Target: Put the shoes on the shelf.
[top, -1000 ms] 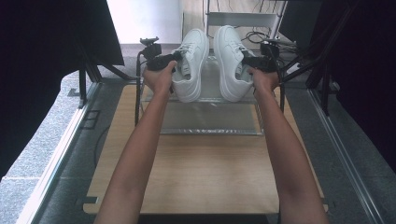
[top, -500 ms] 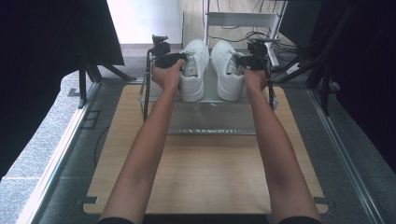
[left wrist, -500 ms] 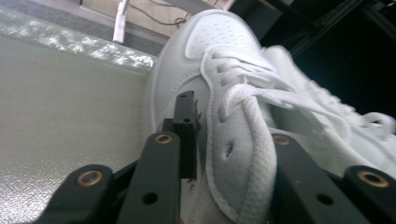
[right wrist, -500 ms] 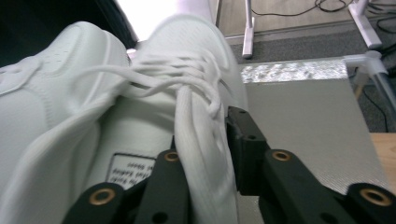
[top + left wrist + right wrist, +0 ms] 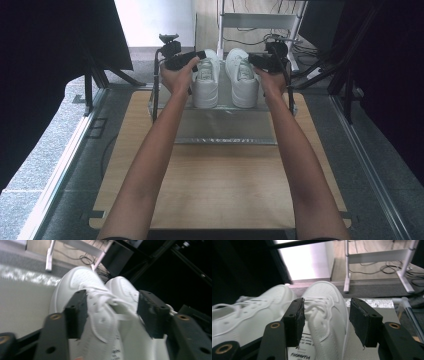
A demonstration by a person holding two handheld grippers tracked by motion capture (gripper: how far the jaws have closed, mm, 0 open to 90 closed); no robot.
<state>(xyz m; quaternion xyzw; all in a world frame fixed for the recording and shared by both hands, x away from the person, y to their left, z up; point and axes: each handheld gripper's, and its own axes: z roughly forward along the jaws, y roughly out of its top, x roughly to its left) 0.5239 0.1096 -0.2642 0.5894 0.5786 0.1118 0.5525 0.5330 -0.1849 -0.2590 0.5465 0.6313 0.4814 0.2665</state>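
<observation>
Two white sneakers stand side by side on the top of a metal rack (image 5: 225, 125) at the far end of the table. My left gripper (image 5: 198, 56) (image 5: 113, 312) straddles the left sneaker (image 5: 206, 82) (image 5: 80, 280) across its opening, its jaws pressed to the sides. My right gripper (image 5: 253, 60) (image 5: 325, 317) holds the right sneaker (image 5: 243, 82) (image 5: 322, 295) the same way, with the laces and insole label between the jaws. Both soles rest on, or just above, the rack's top.
The wooden table (image 5: 220, 185) lies under the person's outstretched forearms. The rack has thin upright posts (image 5: 156, 85) at its sides. Beyond it are a white frame (image 5: 260, 20) and floor cables (image 5: 300, 47). Black stands flank the table.
Both hands have moved forward and down with the sneakers. The shoes were tilted up near the rack's front and now sit level on its top.
</observation>
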